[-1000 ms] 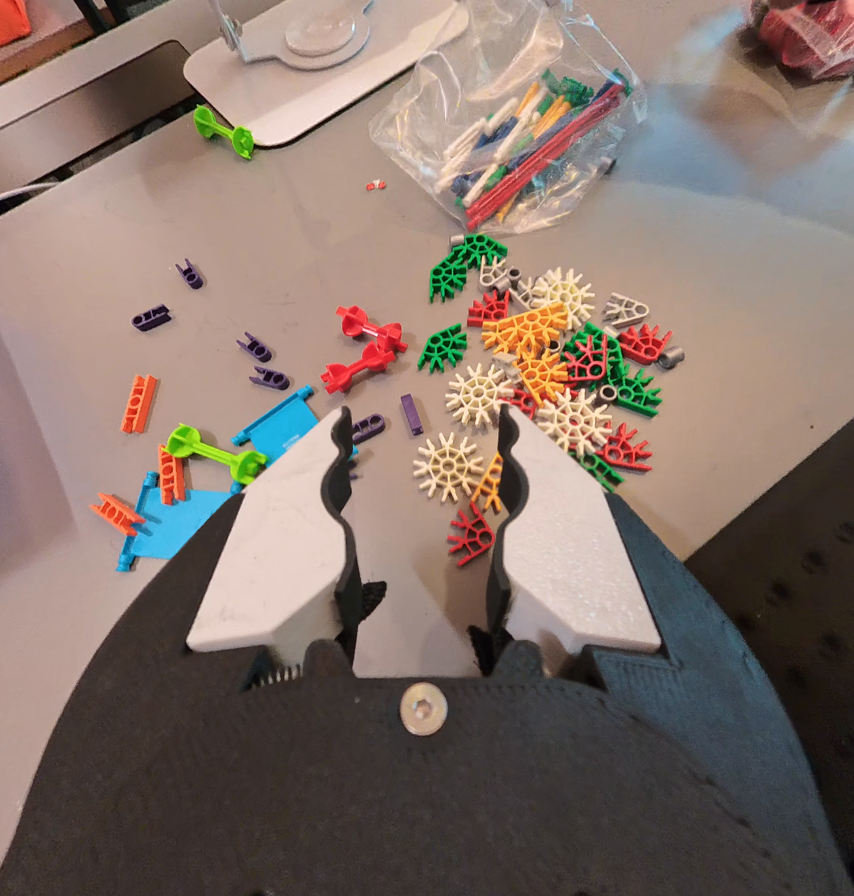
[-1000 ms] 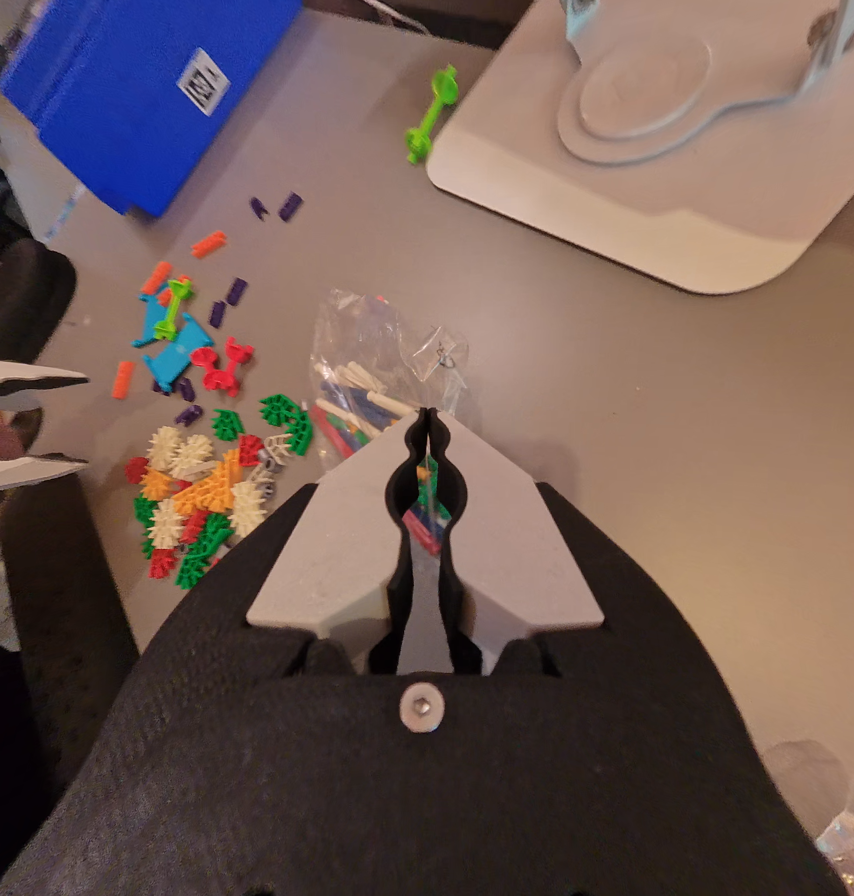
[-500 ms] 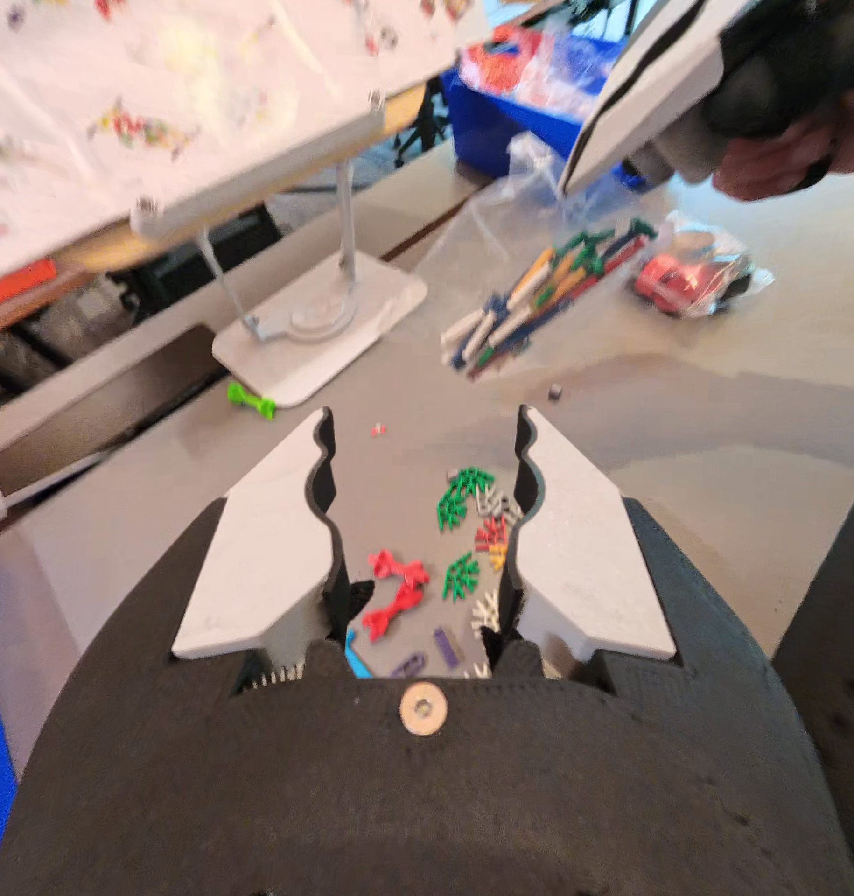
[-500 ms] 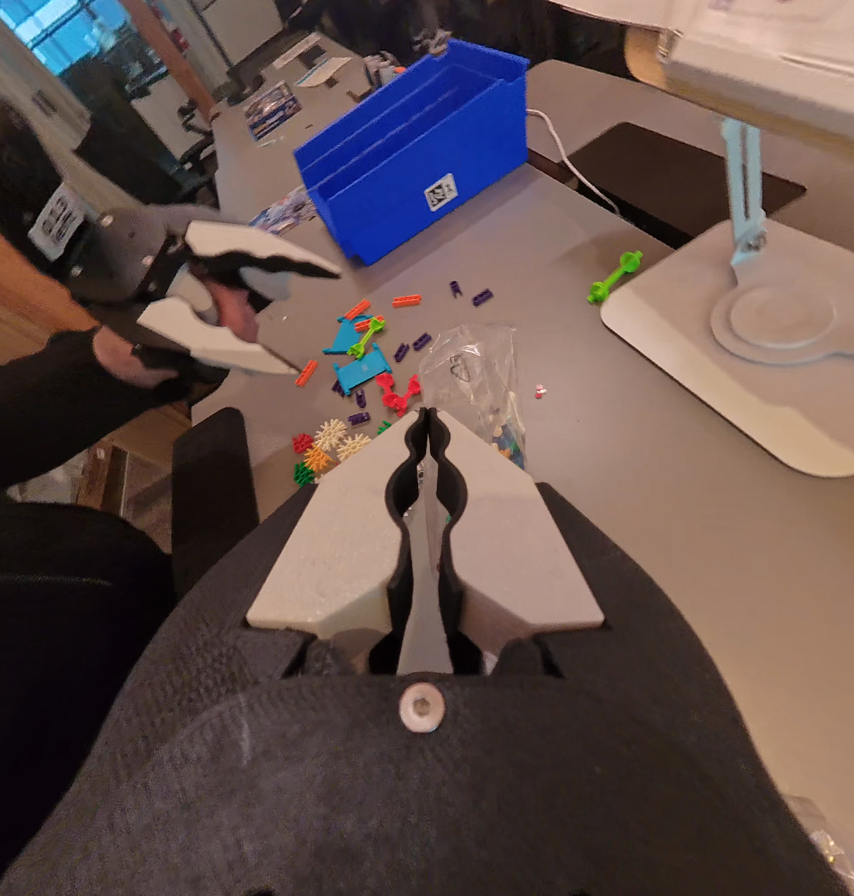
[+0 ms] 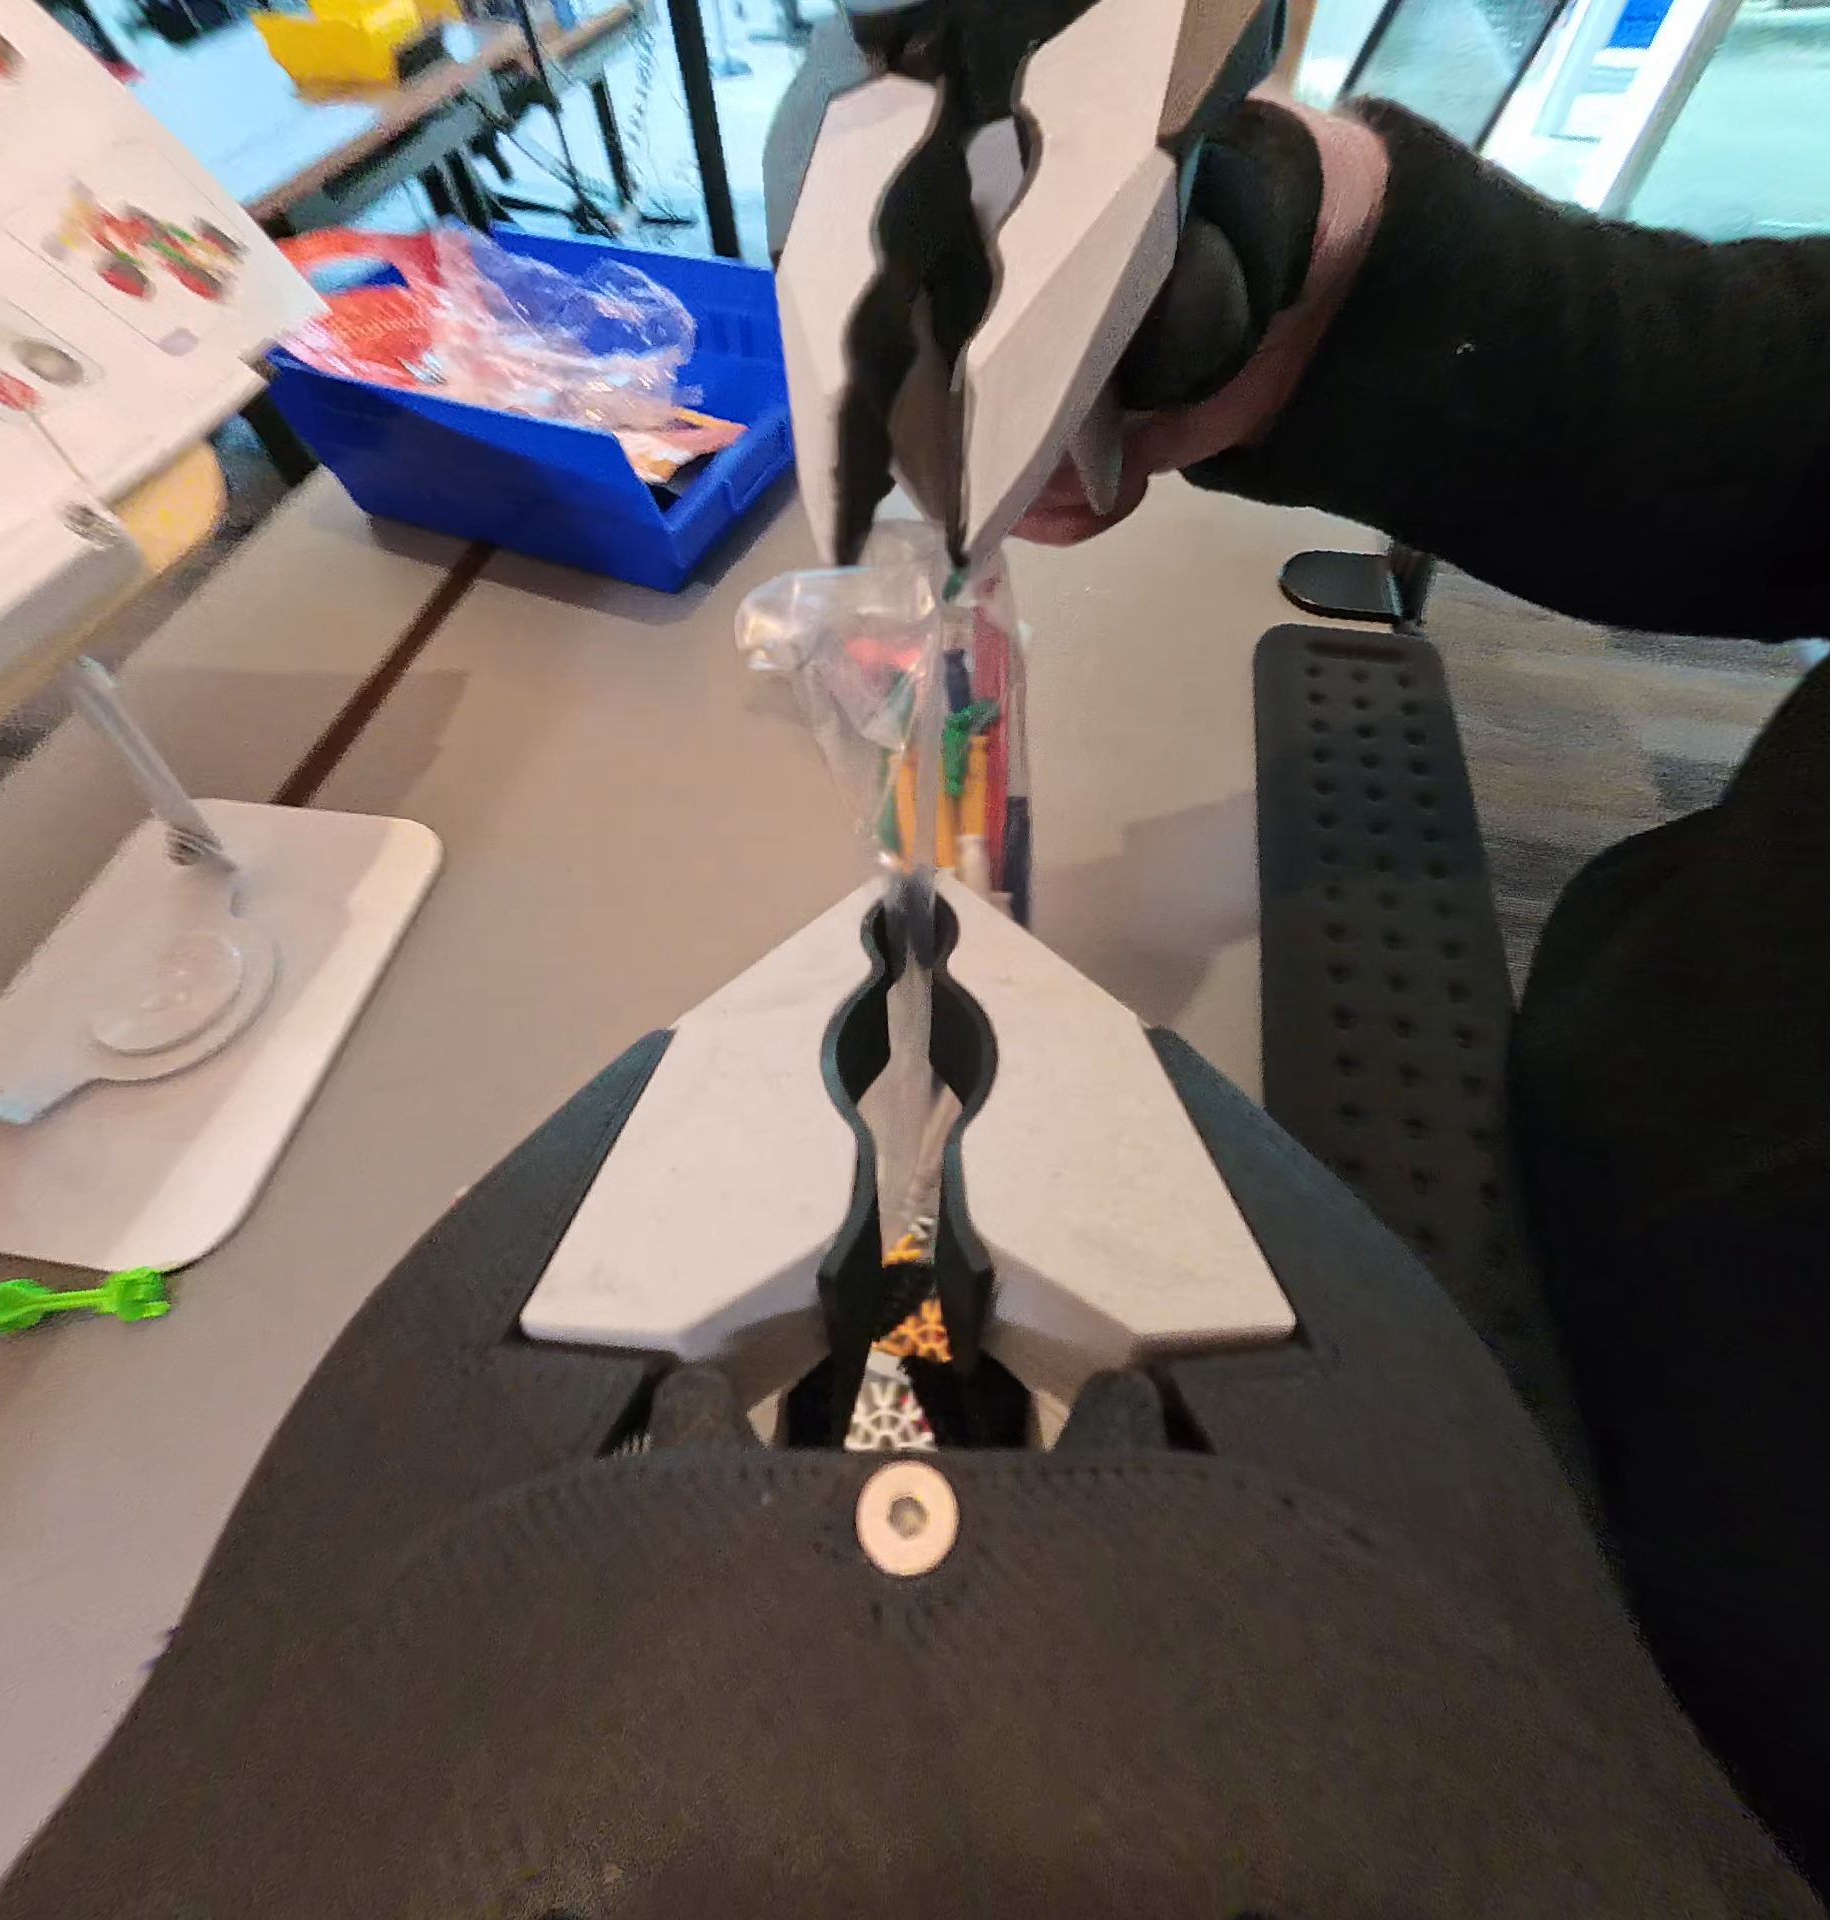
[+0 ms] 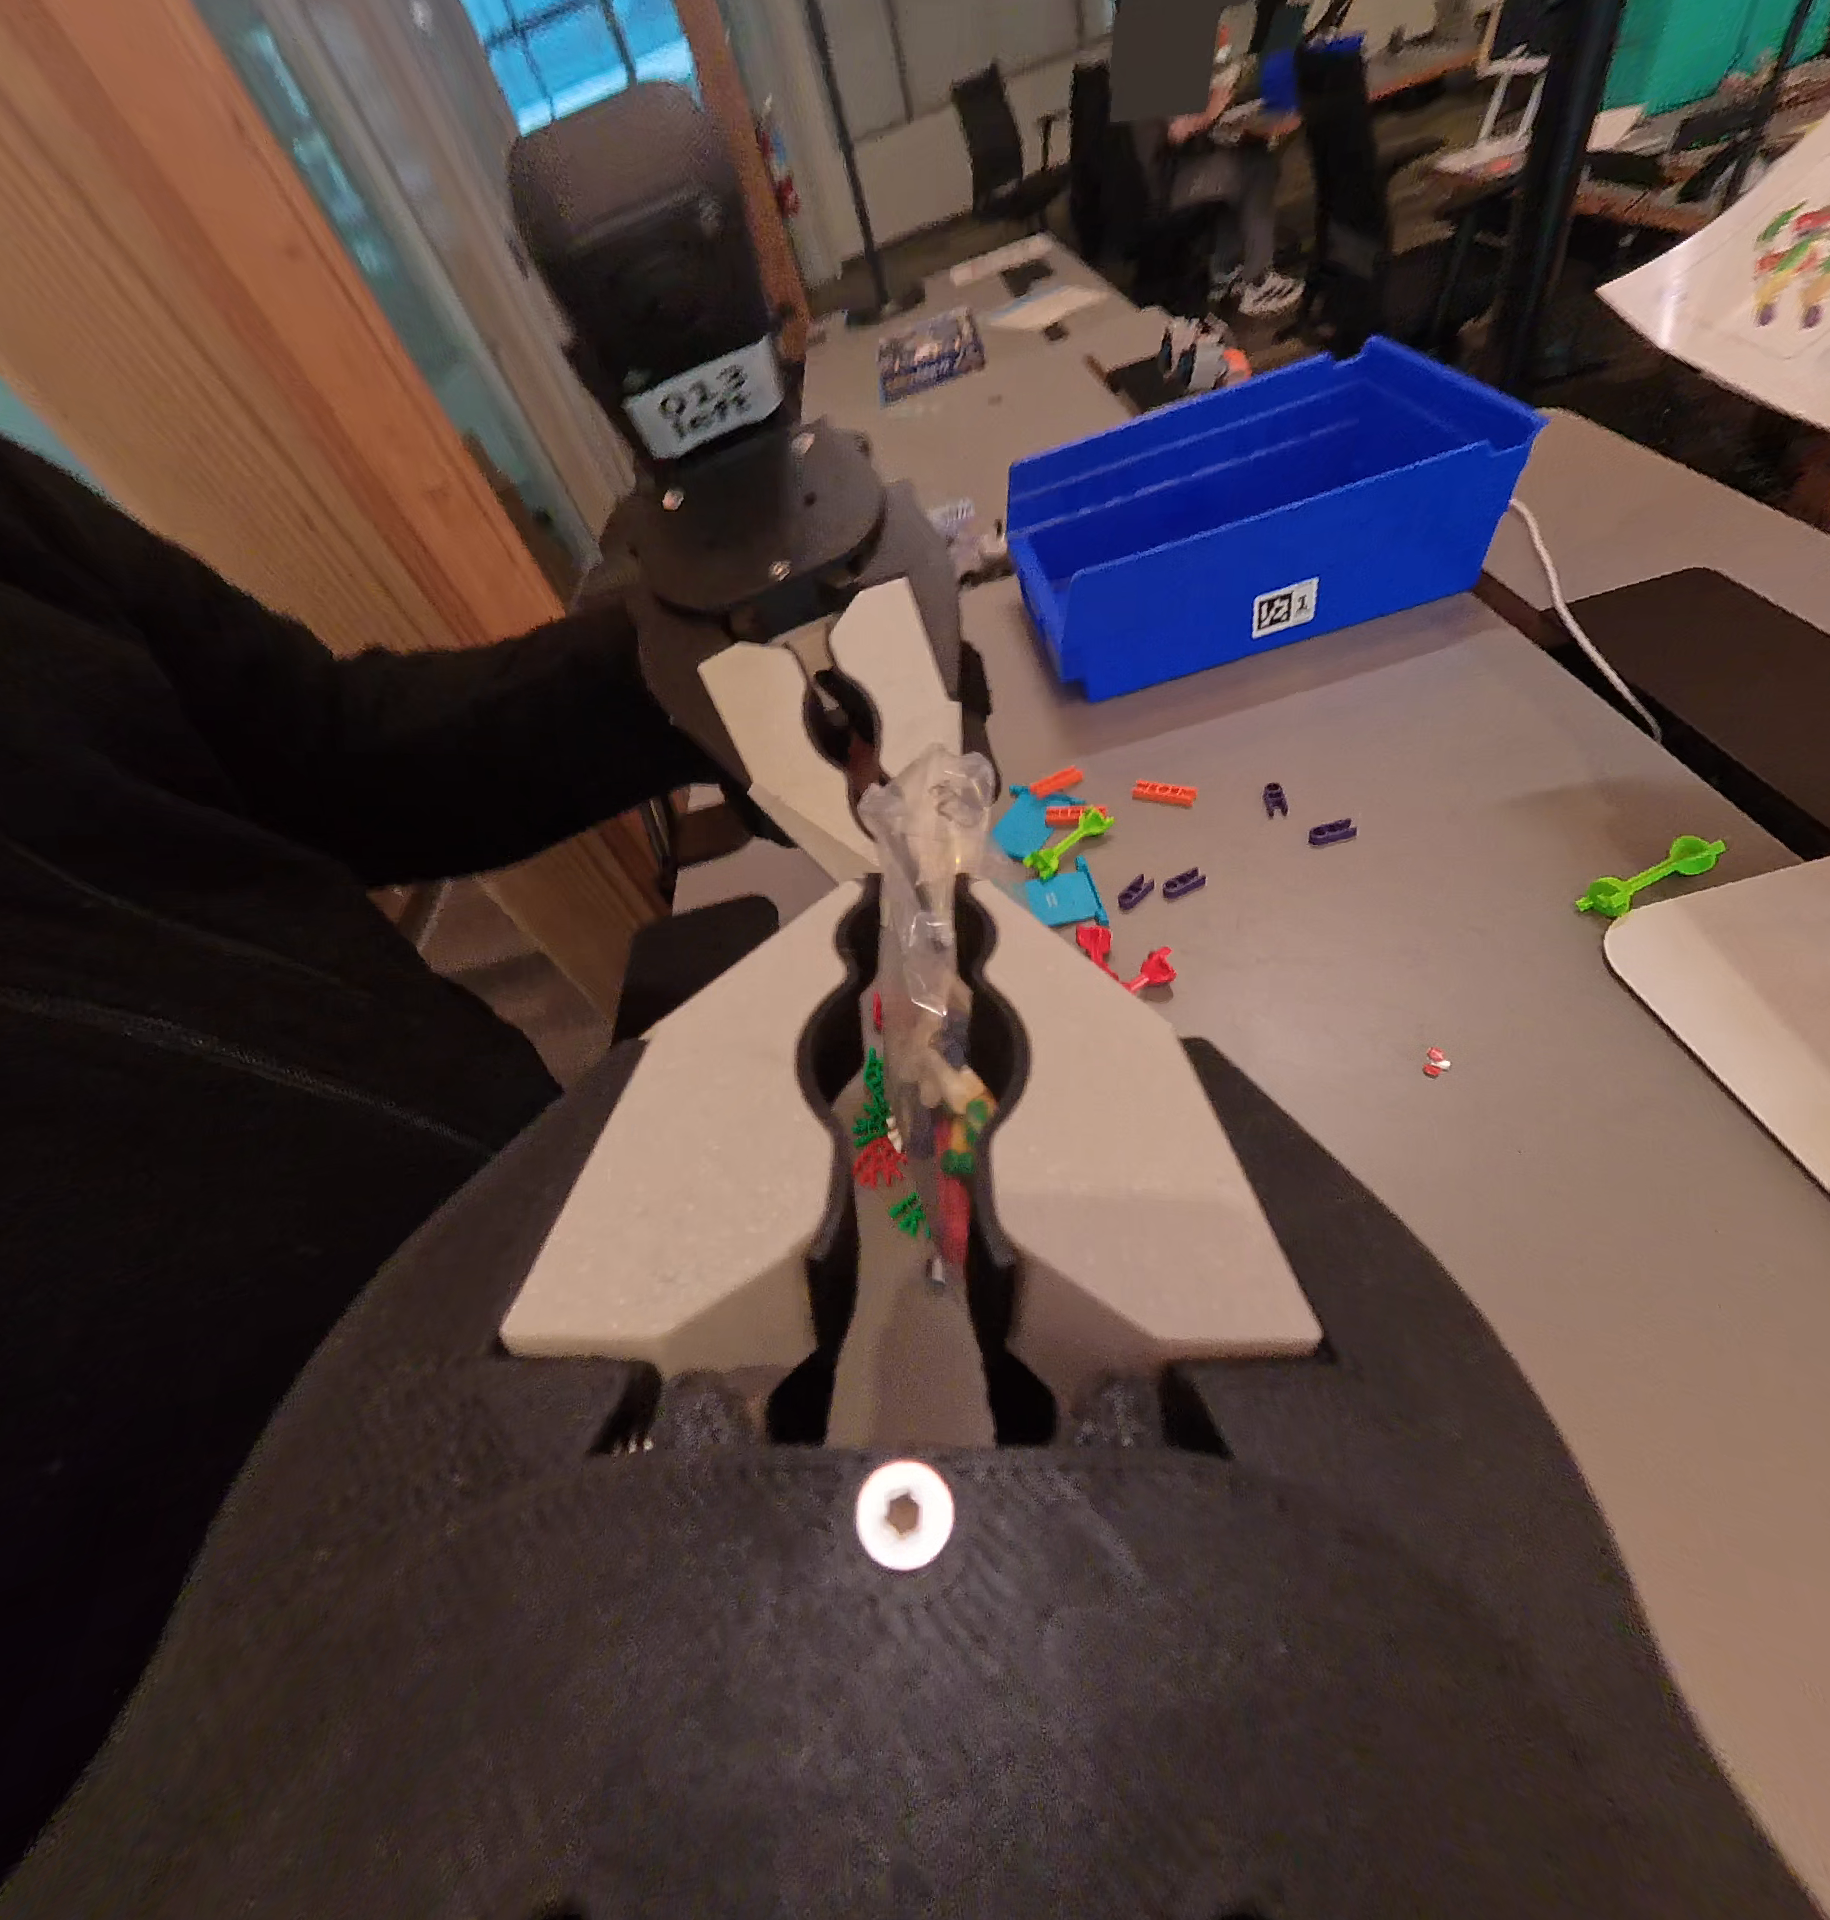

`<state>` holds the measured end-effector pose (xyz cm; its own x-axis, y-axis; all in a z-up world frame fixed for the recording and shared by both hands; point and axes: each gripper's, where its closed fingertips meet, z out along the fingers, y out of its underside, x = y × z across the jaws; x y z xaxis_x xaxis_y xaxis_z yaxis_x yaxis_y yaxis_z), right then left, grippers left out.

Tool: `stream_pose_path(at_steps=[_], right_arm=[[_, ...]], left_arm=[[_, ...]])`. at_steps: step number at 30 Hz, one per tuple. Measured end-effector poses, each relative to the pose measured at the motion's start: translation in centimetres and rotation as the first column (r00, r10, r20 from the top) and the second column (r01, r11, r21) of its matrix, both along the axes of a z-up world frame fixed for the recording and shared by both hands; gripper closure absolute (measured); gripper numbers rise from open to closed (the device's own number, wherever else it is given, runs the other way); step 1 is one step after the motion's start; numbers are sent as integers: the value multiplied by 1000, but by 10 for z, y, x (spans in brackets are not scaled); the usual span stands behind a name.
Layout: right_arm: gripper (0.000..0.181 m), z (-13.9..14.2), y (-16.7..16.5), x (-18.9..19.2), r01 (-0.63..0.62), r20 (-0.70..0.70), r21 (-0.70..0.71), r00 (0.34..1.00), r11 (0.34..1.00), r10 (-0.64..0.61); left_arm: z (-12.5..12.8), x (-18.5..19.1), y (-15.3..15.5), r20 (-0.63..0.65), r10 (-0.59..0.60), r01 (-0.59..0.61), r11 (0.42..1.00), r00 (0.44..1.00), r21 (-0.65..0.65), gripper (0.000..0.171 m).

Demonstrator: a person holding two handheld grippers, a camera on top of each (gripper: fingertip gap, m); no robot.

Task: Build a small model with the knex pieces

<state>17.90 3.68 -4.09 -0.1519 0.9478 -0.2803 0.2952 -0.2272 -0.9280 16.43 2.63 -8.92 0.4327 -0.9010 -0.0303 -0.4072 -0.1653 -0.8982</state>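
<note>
A clear plastic bag [image 5: 942,727] of coloured rods hangs in the air between both grippers, above the grey table [image 5: 599,748]. My left gripper [image 5: 909,920] is shut on the bag's lower end. My right gripper [image 5: 900,551], held by a hand in a black sleeve, comes in from above and pinches the bag's top. In the right wrist view my right gripper [image 6: 926,888] is shut on the bag [image 6: 926,821], and my left gripper [image 6: 854,795] grips the bag just beyond it. Loose connector pieces [image 6: 880,1143] show between the fingers, on the table below.
A blue bin [image 6: 1254,520] stands at the table's far side; another blue bin [image 5: 537,468] holds plastic bags. A white stand base [image 5: 163,1039] carries a tilted printed sheet. A green rod piece [image 5: 69,1299] lies beside it. Small loose pieces [image 6: 1160,795] are scattered on the table. A black chair armrest [image 5: 1378,935] is on the right. My right fingertips sit around 5 cm from my left ones.
The right gripper lifted the bag off the table. The left gripper, open over the loose pieces before, rose, swung toward the bag and shut on its other end.
</note>
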Motion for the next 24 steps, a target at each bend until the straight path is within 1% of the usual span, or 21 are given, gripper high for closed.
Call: stream_pose_path(at_steps=[2,3,4,7,8,10,11,13,15,17,19,22,24], right_arm=[[150,8,4,2,24,-55,-50,998,998,-27],[143,10,5,2,26,-68,-69,997,997,-30],[139,11,3,1,9,-75,-85,997,996,-16],[141,13,-14,-8,-89,-71,-108,994,990,82],[143,12,-22,-12,-131,-61,-104,990,986,125],[154,10,-32,-17,-166,-37,-53,986,985,164],[170,10,-33,-20,-164,-32,-19,986,986,163],[181,10,-30,-24,-129,-24,29,991,991,130],[181,14,-24,-26,-79,-39,69,996,995,81],[181,19,-20,-26,-40,-48,99,998,994,45],[181,25,-18,-27,-16,-82,70,996,997,21],[181,27,-17,-33,7,-102,45,995,999,-3],[181,42,-16,-33,18,-190,-7,982,1000,-19]], left_arm=[[6,-2,-5,-29,-5,7,996,1000,87,171],[8,-3,-7,-59,-7,15,991,998,134,171],[8,-3,-9,-98,-7,23,986,995,164,171],[5,-4,-11,-203,3,43,975,979,220,171],[3,-5,-12,-229,3,49,975,973,218,171],[-1,-8,-12,-247,14,41,975,969,216,171],[-1,-9,-13,-241,12,40,977,970,210,171],[-1,-13,-13,-219,30,14,980,975,197,171],[-3,-20,-12,-202,60,-27,986,977,162,171],[3,-25,-12,-109,81,-68,990,991,121,171],[12,-28,-12,-10,98,-97,993,995,64,171],[12,-33,-12,30,106,-106,994,994,1,171],[18,-36,-11,84,123,-119,992,989,-44,171]])
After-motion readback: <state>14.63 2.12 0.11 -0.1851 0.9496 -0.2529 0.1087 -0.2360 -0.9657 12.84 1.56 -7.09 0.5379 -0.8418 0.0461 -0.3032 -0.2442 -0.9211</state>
